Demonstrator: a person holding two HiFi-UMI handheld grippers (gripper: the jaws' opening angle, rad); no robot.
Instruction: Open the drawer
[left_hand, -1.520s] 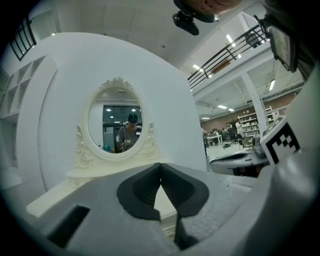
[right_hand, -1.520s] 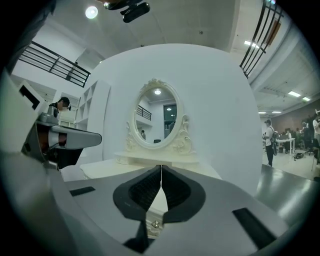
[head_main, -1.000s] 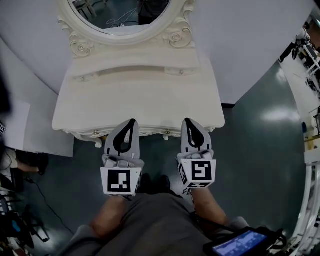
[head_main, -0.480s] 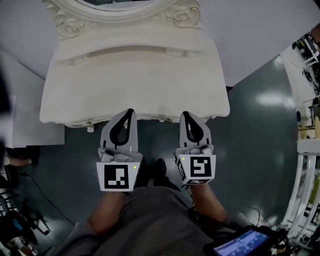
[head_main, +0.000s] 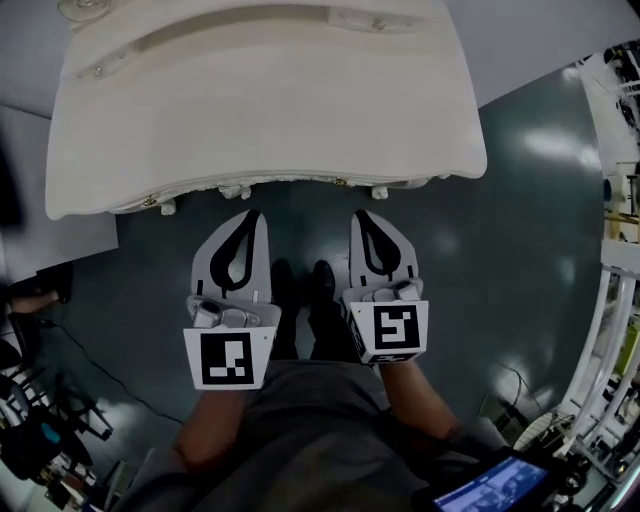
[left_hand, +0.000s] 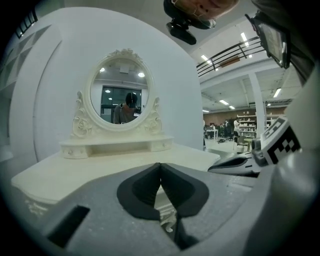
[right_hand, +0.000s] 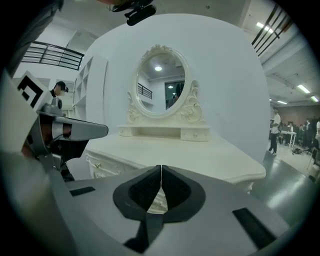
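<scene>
Head view: the cream-white carved wooden counter fills the top of the frame. Its drawer sits closed under the overhanging front rim, small knobs showing. The grey left gripper and right gripper point at that front side by side, near but apart from it, over the dark green floor.
Left gripper view: black pads clenched together on nothing; an oval mirror in an ornate frame stands upright at the counter's back.
Right gripper view: pads likewise clenched and empty; the drawer front lies low at left beneath the counter top.
</scene>
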